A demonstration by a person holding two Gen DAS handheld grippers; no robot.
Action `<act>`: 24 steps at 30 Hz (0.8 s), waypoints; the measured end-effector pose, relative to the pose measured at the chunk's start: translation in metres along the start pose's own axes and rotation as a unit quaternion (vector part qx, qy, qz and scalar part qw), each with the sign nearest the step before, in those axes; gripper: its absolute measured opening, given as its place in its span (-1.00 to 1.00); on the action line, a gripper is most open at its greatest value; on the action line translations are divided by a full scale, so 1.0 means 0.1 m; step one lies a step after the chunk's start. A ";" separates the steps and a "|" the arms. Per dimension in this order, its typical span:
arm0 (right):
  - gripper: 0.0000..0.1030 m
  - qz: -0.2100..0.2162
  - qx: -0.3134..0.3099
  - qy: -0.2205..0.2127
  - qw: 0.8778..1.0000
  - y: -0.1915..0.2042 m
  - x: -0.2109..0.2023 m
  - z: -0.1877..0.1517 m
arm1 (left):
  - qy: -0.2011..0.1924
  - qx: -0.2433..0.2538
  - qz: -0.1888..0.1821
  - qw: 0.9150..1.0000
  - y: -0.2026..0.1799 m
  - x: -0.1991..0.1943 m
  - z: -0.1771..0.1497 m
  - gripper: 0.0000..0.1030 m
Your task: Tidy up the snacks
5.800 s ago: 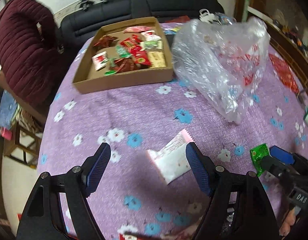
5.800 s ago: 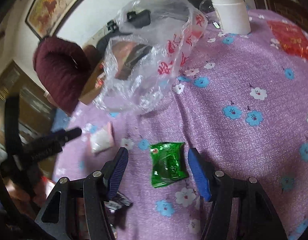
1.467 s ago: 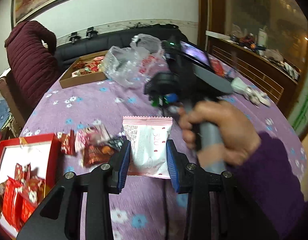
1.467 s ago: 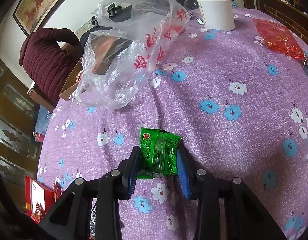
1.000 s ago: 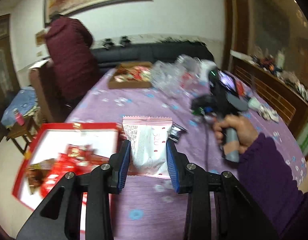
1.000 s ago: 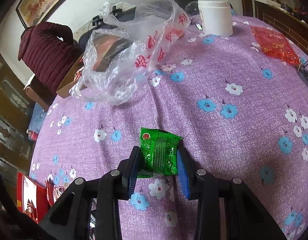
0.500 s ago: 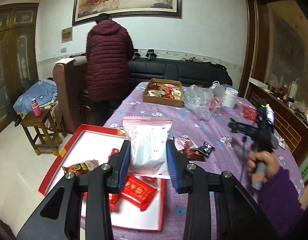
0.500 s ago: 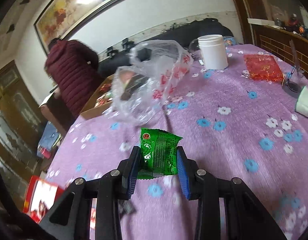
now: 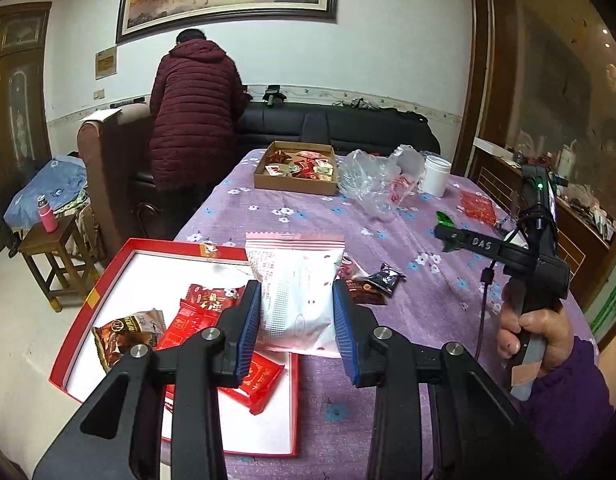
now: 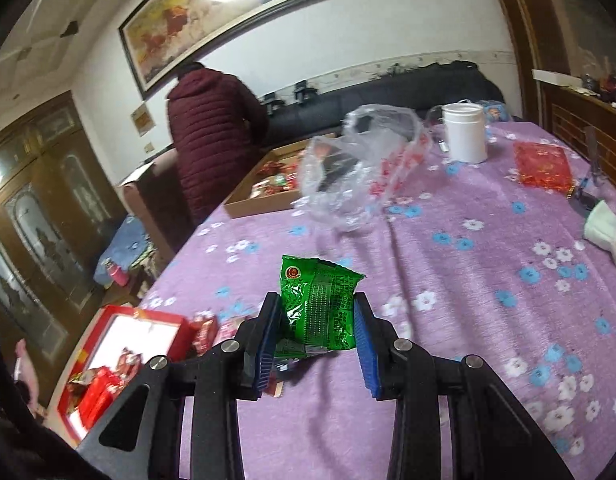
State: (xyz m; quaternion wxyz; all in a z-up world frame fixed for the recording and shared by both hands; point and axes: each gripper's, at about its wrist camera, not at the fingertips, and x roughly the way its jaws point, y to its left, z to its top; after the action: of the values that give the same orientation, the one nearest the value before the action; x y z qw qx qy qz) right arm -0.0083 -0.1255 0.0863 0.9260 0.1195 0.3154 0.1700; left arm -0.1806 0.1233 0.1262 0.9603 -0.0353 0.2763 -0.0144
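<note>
My left gripper is shut on a white and pink snack packet and holds it in the air over the right side of a red box with a white floor that holds several red and brown snacks. My right gripper is shut on a green snack packet, lifted above the purple flowered tablecloth. In the left wrist view the right gripper shows at the right with the green packet at its tip. The red box also shows in the right wrist view.
A cardboard tray of snacks stands at the far end, beside a crumpled clear plastic bag and a white jar. Loose snacks lie beside the red box. A person in a maroon jacket stands by the sofa.
Both grippers have lifted with their packets. The left gripper now holds the white packet over the red box, a little lower than half a second ago. The right gripper has risen above the table.
</note>
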 end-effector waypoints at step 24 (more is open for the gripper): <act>-0.31 0.099 -0.093 -0.044 0.990 0.97 -0.42 0.28 | -0.035 -0.051 0.059 0.996 0.46 -0.10 0.20 -0.36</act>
State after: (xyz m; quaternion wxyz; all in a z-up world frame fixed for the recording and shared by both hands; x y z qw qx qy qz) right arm -0.0455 -0.0566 0.1626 0.9246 0.0711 0.2441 0.2838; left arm -0.1786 0.1712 0.1446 0.9654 -0.0681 0.2450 0.0573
